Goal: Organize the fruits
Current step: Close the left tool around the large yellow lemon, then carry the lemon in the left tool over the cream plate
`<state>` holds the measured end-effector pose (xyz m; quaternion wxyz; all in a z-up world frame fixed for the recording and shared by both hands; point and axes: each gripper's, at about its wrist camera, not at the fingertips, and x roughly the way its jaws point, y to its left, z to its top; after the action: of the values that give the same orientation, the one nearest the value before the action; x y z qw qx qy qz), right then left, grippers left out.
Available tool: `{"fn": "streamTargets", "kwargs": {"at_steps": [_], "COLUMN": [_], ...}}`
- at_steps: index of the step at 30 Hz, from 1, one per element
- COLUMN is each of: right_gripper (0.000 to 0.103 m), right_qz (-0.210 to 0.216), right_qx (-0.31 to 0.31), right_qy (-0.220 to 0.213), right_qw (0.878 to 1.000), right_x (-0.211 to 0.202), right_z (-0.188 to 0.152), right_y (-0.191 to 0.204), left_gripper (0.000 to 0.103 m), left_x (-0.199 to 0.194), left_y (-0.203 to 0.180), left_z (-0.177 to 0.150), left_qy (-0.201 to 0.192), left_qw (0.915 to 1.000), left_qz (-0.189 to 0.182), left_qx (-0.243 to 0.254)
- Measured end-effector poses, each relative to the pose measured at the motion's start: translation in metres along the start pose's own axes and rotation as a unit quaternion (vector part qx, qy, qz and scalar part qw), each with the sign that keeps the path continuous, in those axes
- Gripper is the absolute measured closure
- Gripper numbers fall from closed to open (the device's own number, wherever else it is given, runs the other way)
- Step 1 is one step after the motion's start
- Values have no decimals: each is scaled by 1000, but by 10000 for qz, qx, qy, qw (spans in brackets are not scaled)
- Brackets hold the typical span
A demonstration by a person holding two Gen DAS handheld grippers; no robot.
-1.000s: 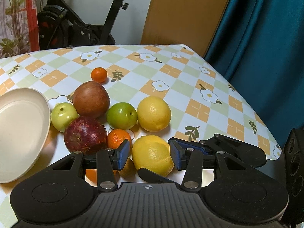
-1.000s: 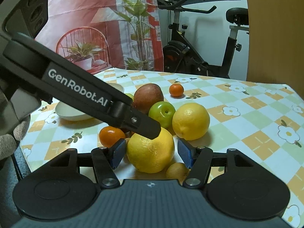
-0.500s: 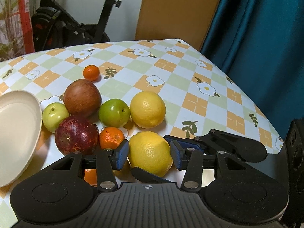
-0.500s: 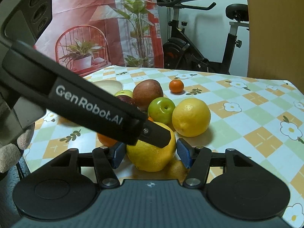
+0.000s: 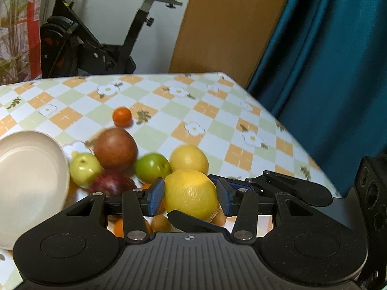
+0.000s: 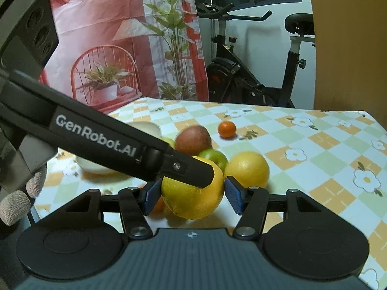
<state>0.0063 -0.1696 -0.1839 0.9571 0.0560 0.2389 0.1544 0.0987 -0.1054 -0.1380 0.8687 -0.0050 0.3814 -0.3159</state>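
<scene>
A yellow lemon (image 5: 191, 194) sits between the blue pads of my left gripper (image 5: 189, 193), which is shut on it and holds it just above the fruit pile. My right gripper (image 6: 192, 194) brackets the same lemon (image 6: 191, 200) from the other side and is open, with a slim gap at its right pad. A left finger (image 6: 188, 169) crosses over the lemon in the right wrist view. A second lemon (image 5: 188, 158), two green apples (image 5: 152, 169) (image 5: 84, 169), a brown-red fruit (image 5: 115, 148), a dark red fruit (image 5: 111, 184) and a small orange (image 5: 122, 116) lie on the table.
A cream bowl (image 5: 29, 169) stands at the left of the pile. The checked tablecloth (image 5: 217, 125) ends at an edge on the right, by a teal curtain (image 5: 326, 72). An exercise bike (image 5: 96, 48) stands behind the table. A gloved hand (image 6: 14, 205) holds the left gripper.
My left gripper has risen with the lemon between its pads, and the other fruits have dropped lower in its view. The right gripper has stayed in place around the lemon.
</scene>
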Motion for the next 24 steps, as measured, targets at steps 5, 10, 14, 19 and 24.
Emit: {"fn": "streamTargets", "kwargs": {"at_steps": [5,10,14,19,24], "right_gripper": [43,43,43,43,43], "right_qz": [203,374,603,945,1264], "right_qx": [-32,-457,-749,-987,-702], "right_qy": [-41,0,97,242,277], "right_qw": [9998,9983,9953,9903,9891], "right_x": [5,26,53,96,139], "right_z": [30,60,77,90,95], "right_y": [12,38,60,90,111], "left_gripper": [54,53,53,53,50], "left_x": [-27,-50,-66,-79,-81], "left_y": [22,59,98,140,180], "left_z": [13,19,20,22,26], "left_qy": [-302,-573,-678,-749,-674], "left_qw": [9993,9963,9917,9877,9836], "left_qz": [25,102,174,469,793], "left_qx": [-223,-636,-1079,-1288,-1473]}}
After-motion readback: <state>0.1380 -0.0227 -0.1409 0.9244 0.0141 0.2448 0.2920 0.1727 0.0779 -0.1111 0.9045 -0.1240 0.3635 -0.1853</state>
